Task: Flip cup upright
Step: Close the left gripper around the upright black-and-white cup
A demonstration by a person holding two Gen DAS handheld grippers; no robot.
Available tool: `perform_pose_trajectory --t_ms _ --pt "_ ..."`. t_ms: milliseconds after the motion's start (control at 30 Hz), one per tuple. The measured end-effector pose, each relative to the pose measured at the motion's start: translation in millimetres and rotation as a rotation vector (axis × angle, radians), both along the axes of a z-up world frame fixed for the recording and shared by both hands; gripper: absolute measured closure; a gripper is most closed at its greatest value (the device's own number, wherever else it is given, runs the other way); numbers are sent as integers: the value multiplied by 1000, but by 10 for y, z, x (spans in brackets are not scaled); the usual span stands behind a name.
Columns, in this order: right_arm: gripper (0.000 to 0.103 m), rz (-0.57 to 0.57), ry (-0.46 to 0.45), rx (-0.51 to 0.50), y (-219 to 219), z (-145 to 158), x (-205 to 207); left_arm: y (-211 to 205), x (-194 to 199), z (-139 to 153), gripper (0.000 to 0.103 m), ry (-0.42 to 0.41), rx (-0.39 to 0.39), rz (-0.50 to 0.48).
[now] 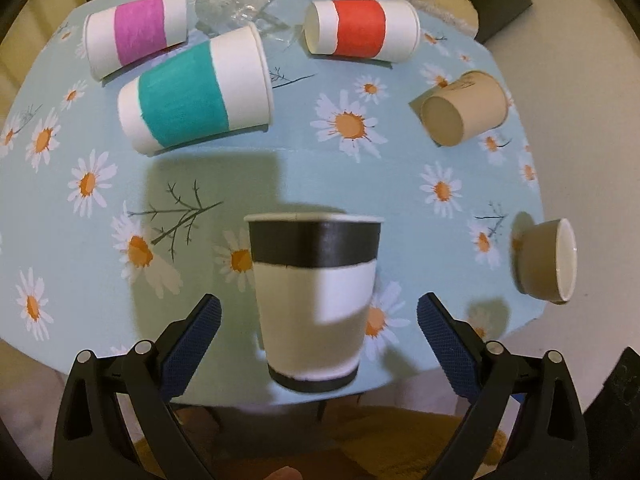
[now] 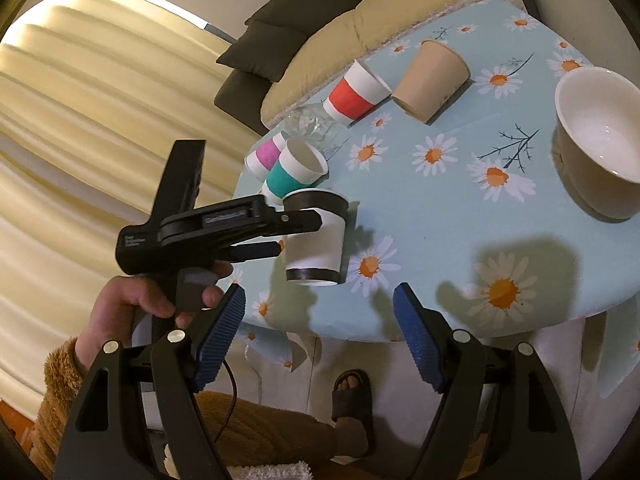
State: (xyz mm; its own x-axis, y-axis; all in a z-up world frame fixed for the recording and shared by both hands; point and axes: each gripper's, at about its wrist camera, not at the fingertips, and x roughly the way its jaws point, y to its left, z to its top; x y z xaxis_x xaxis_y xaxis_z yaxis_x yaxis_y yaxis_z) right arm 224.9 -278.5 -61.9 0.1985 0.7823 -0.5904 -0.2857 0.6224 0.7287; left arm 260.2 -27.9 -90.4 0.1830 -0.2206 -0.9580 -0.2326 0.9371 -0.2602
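Observation:
A white paper cup with black bands stands upright near the table's front edge. It also shows in the right wrist view. My left gripper is open, its blue pads on either side of the cup and apart from it. In the right wrist view the left gripper sits beside the cup. My right gripper is open and empty, held off the table's front edge.
Lying on their sides on the daisy tablecloth: a teal-banded cup, a pink-banded cup, a red-banded cup, a brown paper cup, a clear glass and a beige bowl. A sofa stands behind.

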Motion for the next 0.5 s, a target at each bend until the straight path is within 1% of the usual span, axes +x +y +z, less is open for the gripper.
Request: perform_pose_trajectory --t_ms 233,267,333,467,500 --pt "27 20 28 -4 22 -145 32 -110 174 -86 10 45 77 -28" --pt "27 20 33 -5 22 -160 36 -119 186 -85 11 49 88 -34" --pt "27 24 30 -3 17 -169 38 -141 216 -94 20 54 102 -41" --pt "27 18 34 -3 0 -193 45 -186 254 -142 24 67 111 -55" --pt "27 17 34 -5 -4 -197 46 -200 268 -158 29 69 112 -56"
